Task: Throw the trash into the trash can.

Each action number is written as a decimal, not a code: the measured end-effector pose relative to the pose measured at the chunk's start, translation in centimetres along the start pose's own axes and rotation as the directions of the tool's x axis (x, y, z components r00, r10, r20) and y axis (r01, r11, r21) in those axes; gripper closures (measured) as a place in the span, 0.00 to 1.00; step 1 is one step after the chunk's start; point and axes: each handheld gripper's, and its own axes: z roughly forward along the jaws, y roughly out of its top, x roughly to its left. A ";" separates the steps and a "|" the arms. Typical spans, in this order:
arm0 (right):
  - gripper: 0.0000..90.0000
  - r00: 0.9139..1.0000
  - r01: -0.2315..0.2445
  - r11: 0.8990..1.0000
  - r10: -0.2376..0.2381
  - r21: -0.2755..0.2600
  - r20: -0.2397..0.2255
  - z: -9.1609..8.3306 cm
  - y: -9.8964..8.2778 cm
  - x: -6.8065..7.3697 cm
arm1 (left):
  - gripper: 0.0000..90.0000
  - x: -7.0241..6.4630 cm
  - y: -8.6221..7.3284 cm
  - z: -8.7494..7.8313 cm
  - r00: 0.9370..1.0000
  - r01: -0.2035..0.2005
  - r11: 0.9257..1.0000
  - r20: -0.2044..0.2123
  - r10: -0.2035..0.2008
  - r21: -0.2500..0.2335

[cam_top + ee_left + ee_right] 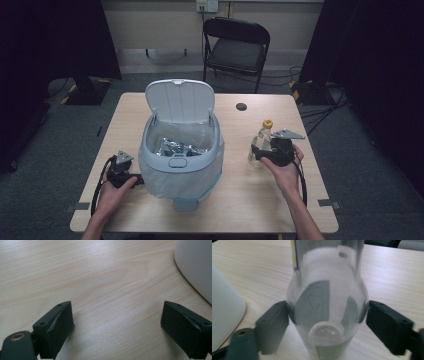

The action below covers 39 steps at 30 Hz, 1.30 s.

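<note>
At eight o'clock on the desk (pixel 240 200), the left tongs (pixel 141 180) rested with jaws spread wide and nothing between them, just beside the white bin (pixel 181 150). Toward four o'clock, the right tongs (pixel 257 151) stood wide around the clear bottle (pixel 261 142), which stood upright between the jaws, the pads about touching its sides.

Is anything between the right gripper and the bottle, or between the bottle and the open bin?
Nothing visible. The bottle stands between the right gripper's jaws, both close against its sides. Between it and the bin lies bare table, and the lid is up.
</note>
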 end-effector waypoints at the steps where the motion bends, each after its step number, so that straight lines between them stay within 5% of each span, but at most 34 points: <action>1: 0.19 1.000 -0.001 1.000 0.001 -0.006 -0.008 0.0 -0.4 0.0 | 0.12 0.0 0.0 0.0 1.000 0.000 1.000 0.000 0.000 0.000; 6: 0.18 1.000 0.006 1.000 -0.006 0.008 -0.028 0.9 -2.2 0.2 | 0.12 0.0 0.0 0.0 1.000 0.000 1.000 0.000 0.000 0.000; 8: 0.18 0.999 0.032 0.999 -0.032 0.010 0.007 1.5 -2.7 0.3 | 0.12 0.0 0.0 0.0 1.000 0.000 1.000 0.000 0.000 0.000; 14: 0.19 1.000 -0.002 1.000 0.001 0.031 0.013 2.9 -3.3 -0.3 | 0.12 0.0 0.0 0.0 1.000 0.000 1.000 0.000 0.000 0.000; 17: 0.19 0.999 0.019 0.999 -0.021 0.037 0.028 3.6 -3.8 -0.2 | 0.12 0.0 0.0 0.0 1.000 0.000 1.000 0.000 0.000 0.000; 22: 0.24 0.999 0.007 1.000 -0.007 0.003 0.042 4.0 -4.1 0.1 | 0.12 0.0 0.0 0.0 1.000 0.000 1.000 0.000 0.000 0.000; 39: 0.31 0.999 0.033 0.998 -0.034 0.051 0.029 4.4 -4.0 0.0 | 0.12 0.0 0.0 0.0 1.000 0.000 1.000 0.000 0.000 0.000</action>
